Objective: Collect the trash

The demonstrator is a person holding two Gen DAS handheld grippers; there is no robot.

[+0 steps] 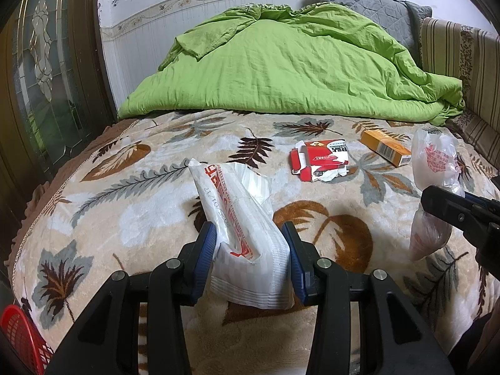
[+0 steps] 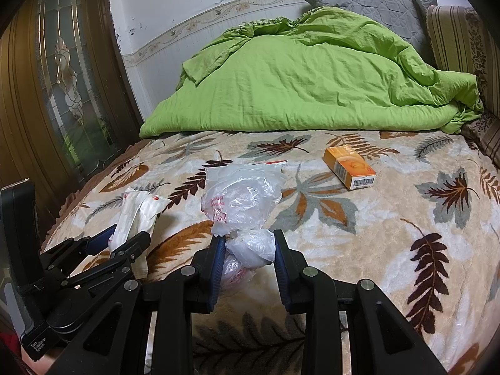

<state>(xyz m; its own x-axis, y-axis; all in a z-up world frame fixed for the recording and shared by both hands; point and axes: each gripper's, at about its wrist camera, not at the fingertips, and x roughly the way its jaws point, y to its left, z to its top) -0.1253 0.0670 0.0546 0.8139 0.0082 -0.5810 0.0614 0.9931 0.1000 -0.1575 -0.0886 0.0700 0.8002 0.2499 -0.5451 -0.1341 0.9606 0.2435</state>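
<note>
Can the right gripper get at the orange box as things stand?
Probably not yet: the right gripper is shut on the clear plastic bag. The orange box lies ahead, apart from other things, nothing blocking the way.

Green duvet [image 1: 281, 68], leaf blanket [image 1: 150, 206], grey pillow [image 2: 368, 3].

Four pieces of trash over the bed
White-red wrapper [image 1: 240, 218] and crumpled clear plastic bag [image 2: 243, 206] held upright; torn red-white carton [image 1: 320, 161] and orange box [image 2: 349, 167] lie flat, centre-right.
</note>
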